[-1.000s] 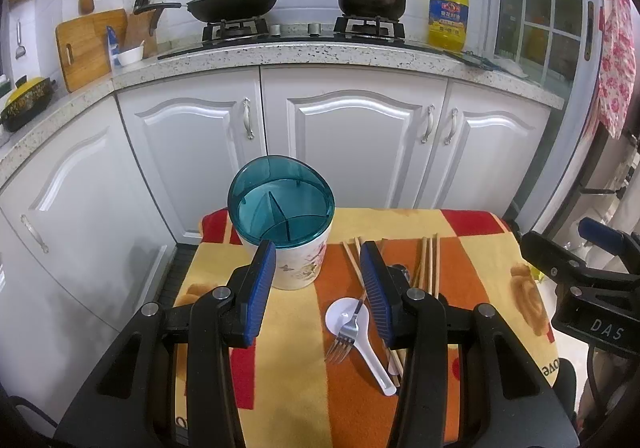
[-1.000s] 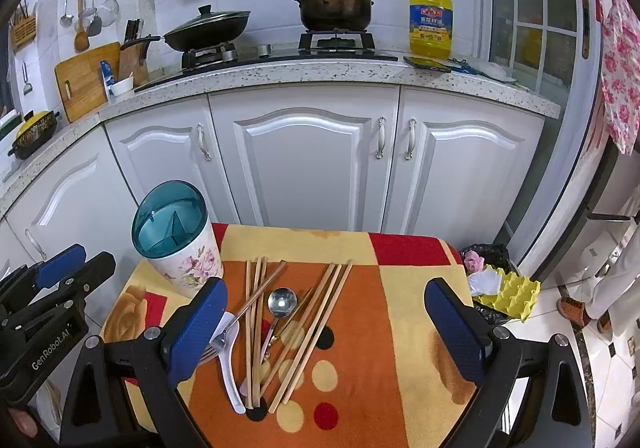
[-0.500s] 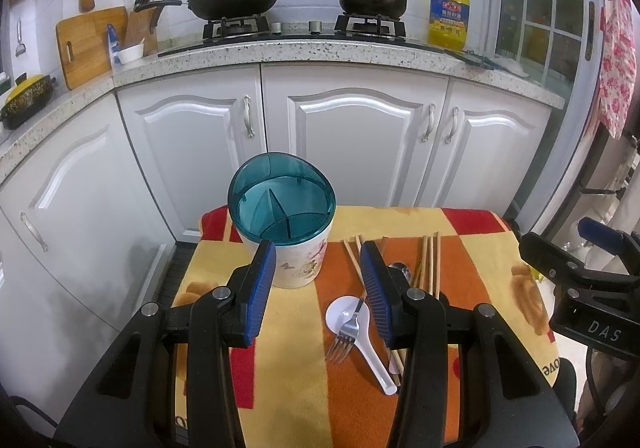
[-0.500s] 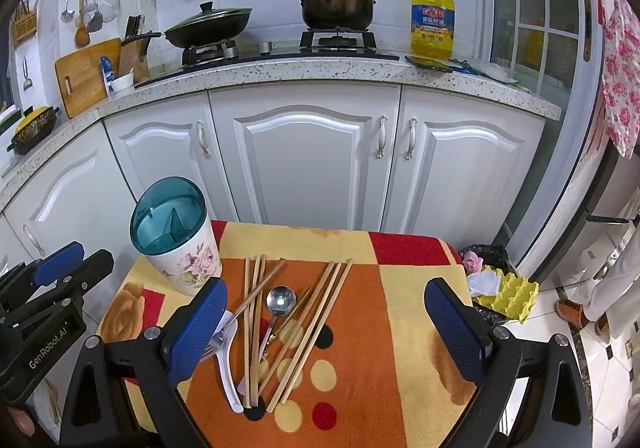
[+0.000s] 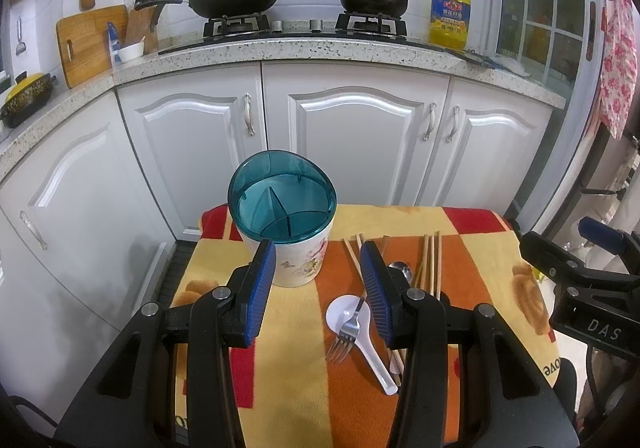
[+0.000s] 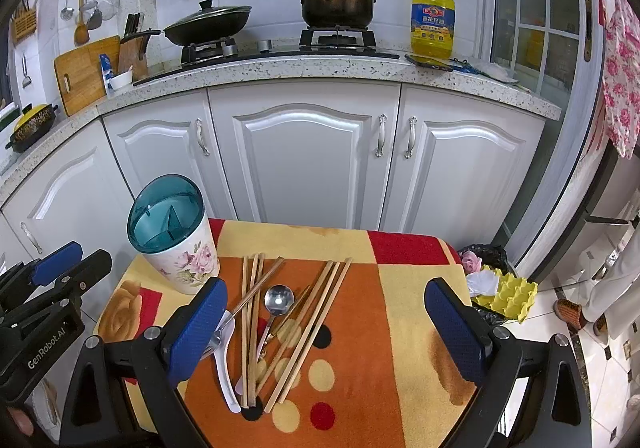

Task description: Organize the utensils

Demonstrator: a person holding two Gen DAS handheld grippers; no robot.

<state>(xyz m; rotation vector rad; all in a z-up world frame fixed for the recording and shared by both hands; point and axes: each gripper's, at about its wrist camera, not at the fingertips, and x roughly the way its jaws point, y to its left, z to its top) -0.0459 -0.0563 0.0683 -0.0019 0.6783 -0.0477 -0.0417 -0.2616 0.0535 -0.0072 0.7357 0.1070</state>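
Observation:
A floral utensil holder [image 5: 294,256] [image 6: 182,260] with a teal divided top stands at the far left of a small cloth-covered table [image 6: 400,288]. Loose on the cloth lie several wooden chopsticks [image 6: 312,324] [image 5: 430,264], a metal spoon [image 6: 278,298], a metal fork [image 5: 346,332] and a white plastic spoon [image 5: 362,332] [image 6: 224,376]. My left gripper [image 5: 318,276] hangs open above the near left of the table, with nothing between its blue pads. My right gripper [image 6: 324,324] stands wide open over the utensils and holds nothing.
White kitchen cabinets [image 6: 304,160] rise just behind the table, with a stone counter, a wok [image 5: 234,0], a pot [image 6: 336,2] and an oil bottle [image 6: 432,22] on top. A yellow egg carton [image 6: 506,292] and rubbish sit on the floor at the right.

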